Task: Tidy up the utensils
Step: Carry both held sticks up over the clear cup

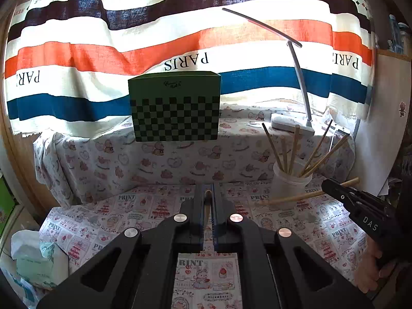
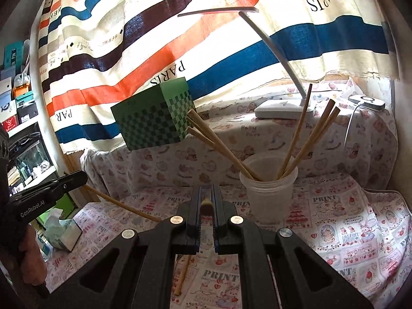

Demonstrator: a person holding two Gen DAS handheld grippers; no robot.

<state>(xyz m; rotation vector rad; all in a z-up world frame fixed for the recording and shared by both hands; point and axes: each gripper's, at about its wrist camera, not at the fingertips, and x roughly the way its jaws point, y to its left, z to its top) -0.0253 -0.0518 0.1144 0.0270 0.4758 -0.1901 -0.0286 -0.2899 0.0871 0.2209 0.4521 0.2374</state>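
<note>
Between each tool's clamped jaws sits a chopstick: left tool (image 1: 208,200) grips one (image 1: 207,207), right tool (image 2: 206,203) another (image 2: 206,204), near the cup (image 2: 267,193).

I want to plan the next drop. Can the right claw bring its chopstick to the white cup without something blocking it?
Probably yes. The right claw, shut on a chopstick, faces the white cup with only bare cloth between. The cup's mouth is open in the middle, though the chopsticks already in it lean outward.

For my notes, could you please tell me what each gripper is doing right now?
Left gripper: shut on a bamboo chopstick.
Right gripper: shut on another bamboo chopstick.
</note>
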